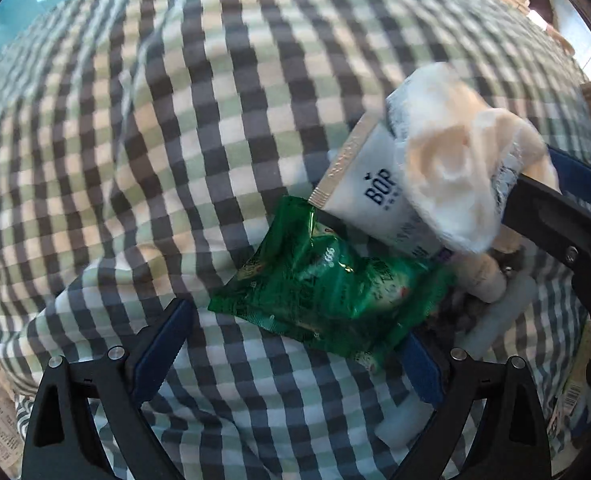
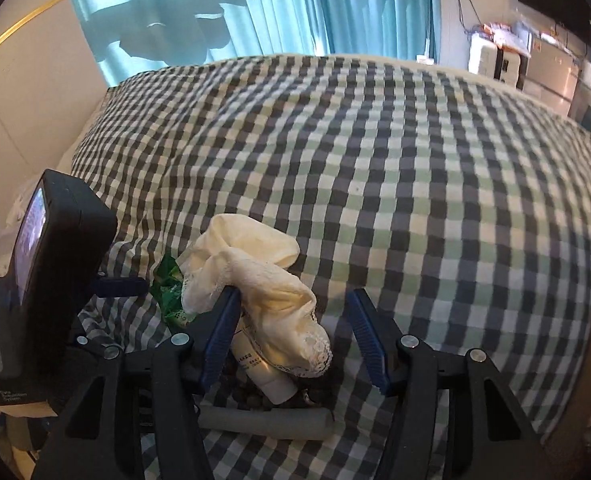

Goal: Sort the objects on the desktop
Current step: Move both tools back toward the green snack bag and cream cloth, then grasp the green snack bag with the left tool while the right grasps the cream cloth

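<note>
The work surface is a checked cloth [image 2: 415, 168] in grey, pale green and white, spread over a wide bed-like surface with creases near its left side. All the task's things lie in one pile near the cloth's near-left corner, as the right wrist view shows it.

Left gripper [image 1: 295, 340]: jaws spread wide, blue pads clear of every object, nothing held. The crinkled green foil snack packet [image 1: 327, 284] lies flat on the cloth between the pads, closer to the right-hand one.

Right of the packet, a white squeeze tube with dark lettering and a gold crimped end [image 1: 369, 188] rests tilted, its crimped end over the packet's upper edge. A cream-white sock with a lace cuff [image 1: 451, 168] is draped over the tube. Beneath the pile lies a grey cylindrical foam roll [image 2: 267, 420], with small dark items beside it too blurred to identify.

Right gripper [image 2: 295, 332]: jaws about half open. The sock sits between the pads and touches the left pad; the right pad stands clear of it, so no grip is made.
</note>
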### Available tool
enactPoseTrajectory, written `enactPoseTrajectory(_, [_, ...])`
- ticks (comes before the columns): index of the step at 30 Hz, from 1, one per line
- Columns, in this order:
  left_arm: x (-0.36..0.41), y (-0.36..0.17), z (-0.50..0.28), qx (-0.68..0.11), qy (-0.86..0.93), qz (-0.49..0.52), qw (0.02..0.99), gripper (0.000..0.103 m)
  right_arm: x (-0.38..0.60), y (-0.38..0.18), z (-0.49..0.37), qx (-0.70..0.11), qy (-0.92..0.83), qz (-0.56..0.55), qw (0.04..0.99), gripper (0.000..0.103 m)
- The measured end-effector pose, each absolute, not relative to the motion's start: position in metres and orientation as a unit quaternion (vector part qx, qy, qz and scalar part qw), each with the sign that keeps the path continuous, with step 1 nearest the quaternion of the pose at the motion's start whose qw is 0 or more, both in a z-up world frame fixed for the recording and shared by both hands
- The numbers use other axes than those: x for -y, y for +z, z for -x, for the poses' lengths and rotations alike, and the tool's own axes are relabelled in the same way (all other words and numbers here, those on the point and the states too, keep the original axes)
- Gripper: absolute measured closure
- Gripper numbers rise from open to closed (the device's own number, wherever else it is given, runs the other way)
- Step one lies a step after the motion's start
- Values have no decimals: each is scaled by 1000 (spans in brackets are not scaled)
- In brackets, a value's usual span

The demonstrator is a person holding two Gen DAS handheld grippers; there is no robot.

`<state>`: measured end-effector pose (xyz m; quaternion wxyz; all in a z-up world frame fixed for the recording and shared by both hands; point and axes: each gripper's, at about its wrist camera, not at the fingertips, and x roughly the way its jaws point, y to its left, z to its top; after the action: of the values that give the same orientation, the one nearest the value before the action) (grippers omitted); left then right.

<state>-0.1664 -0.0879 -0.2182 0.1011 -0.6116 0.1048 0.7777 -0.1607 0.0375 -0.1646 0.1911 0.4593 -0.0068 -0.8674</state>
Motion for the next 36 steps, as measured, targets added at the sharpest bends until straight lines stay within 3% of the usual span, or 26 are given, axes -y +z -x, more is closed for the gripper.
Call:
enactPoseTrajectory(3, [90,-217,165,-98,780,608,105,12,-35,-172,159,0,-868,-459,190,52])
enactPoseTrajectory(8, [88,-208,155,-104,787,598,113,38,-29,-181,155,-1,-861,-470,196,83])
enactPoseTrajectory(9, [86,-205,153,-107,788,595,113,41,-30,-184,155,4,-858,-475,196,86])
enactPoseTrajectory(11, [86,-201,147,-107,792,589,116,56,-28,-187,152,7,-856,-478,197,92])
enactPoseTrajectory(13, [86,-197,143,-105,797,583,117,60,-27,-186,147,3,-857,-477,196,95])
enactPoseTrajectory(22, [113,-150,123,-31,840,530,111,65,-19,-146,127,8,-870,-454,192,95])
enactPoseTrajectory(36, [129,-36,71,-14,911,392,128,65,-53,-49,53,22,-911,-369,182,95])
